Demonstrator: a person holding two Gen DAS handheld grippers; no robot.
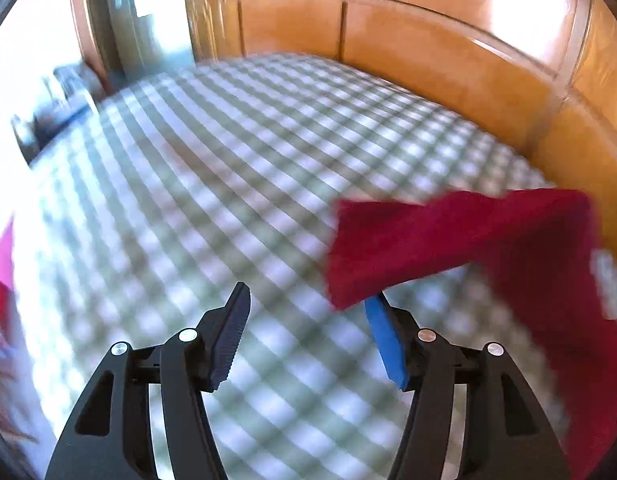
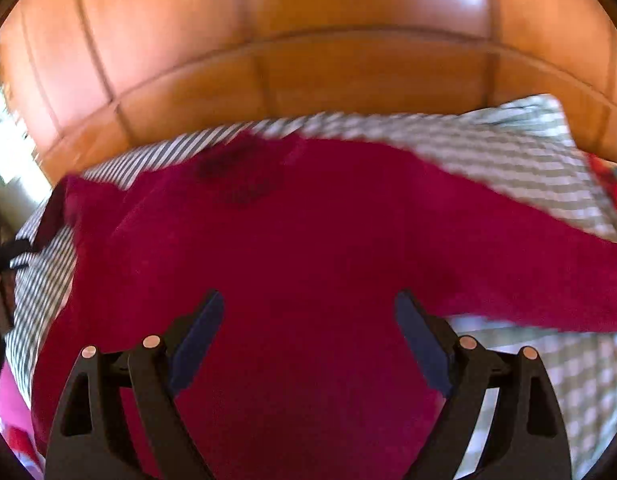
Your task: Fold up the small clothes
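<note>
Red garment [image 2: 292, 248], knitted-looking, spread across the checked bed cover [image 2: 520, 160] beside the wooden headboard [image 2: 308, 76], one long part stretched toward the cover's right edge in the right wrist view. Seen blurred in both views. In the left wrist view, draped over the cover's right side next to the headboard, with a flap [image 1: 428, 240] raised off the cover and its lower corner just over the tip of the blue-padded finger [image 1: 384, 344]; whether cloth and tip touched could not be told.

Left gripper [image 1: 308, 300] kept above the cover, jaws parted about halfway, nothing pinched between the pads, only checked fabric showing through the gap.

Right gripper [image 2: 310, 300] poised over the middle of the garment, jaws spread wide, red cloth filling the space behind them but gripped by neither pad.

Pink and red cloth [image 1: 0, 264] glimpsed at the cover's left edge in the left wrist view, too smeared to identify. Another patterned red piece [image 2: 608, 184] at the far right edge in the right wrist view. Bright window area [image 1: 156, 8] past the far left corner of the bed.
</note>
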